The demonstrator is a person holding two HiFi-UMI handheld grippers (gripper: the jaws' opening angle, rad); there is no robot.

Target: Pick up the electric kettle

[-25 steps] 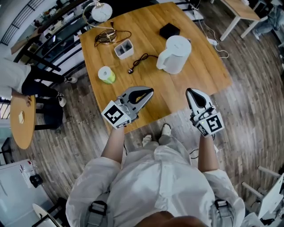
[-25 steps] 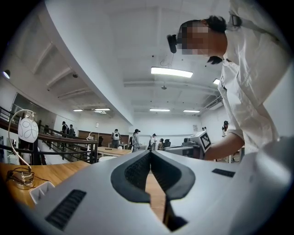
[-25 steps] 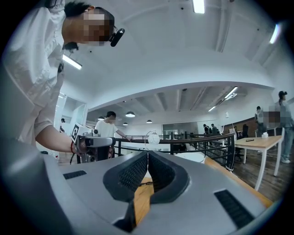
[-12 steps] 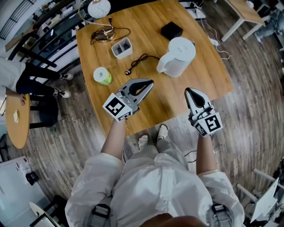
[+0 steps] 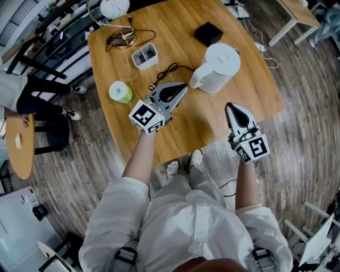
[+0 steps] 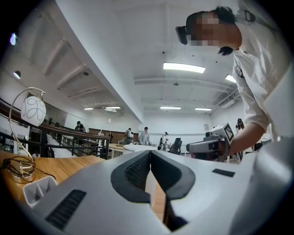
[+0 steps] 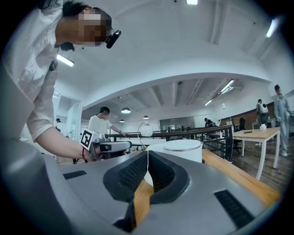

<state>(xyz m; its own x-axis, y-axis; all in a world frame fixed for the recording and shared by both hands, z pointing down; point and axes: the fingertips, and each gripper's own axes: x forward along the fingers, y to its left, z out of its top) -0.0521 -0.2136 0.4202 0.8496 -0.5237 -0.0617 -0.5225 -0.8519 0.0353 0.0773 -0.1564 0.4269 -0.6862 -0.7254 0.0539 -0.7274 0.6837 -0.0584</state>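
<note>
Pick-up not yet made. The table point(image 5: 255, 90) carries the kettle point(image 5: 218, 68), which stands upright right of centre, untouched.

The left gripper point(image 5: 184, 85) hangs over the table just beside the kettle's near-left side. Its jaws are clenched together with nothing between them. The right gripper point(image 5: 230, 108) sits at the table's near edge, short of the kettle and apart from it, likewise clenched and empty.

Judged outstanding: open a gripper, close it on the kettle, lift. That is effectively the whole task.

Count on this table, largest first:
- kettle: one
- grippers: two
- lamp point(image 5: 114, 7): one
- black box point(image 5: 208, 33): one
- white tray point(image 5: 145, 56): one, two compartments
- green roll point(image 5: 120, 92): one
- coiled cable point(image 5: 122, 38): one
- loose black cord point(image 5: 169, 70): one
</note>
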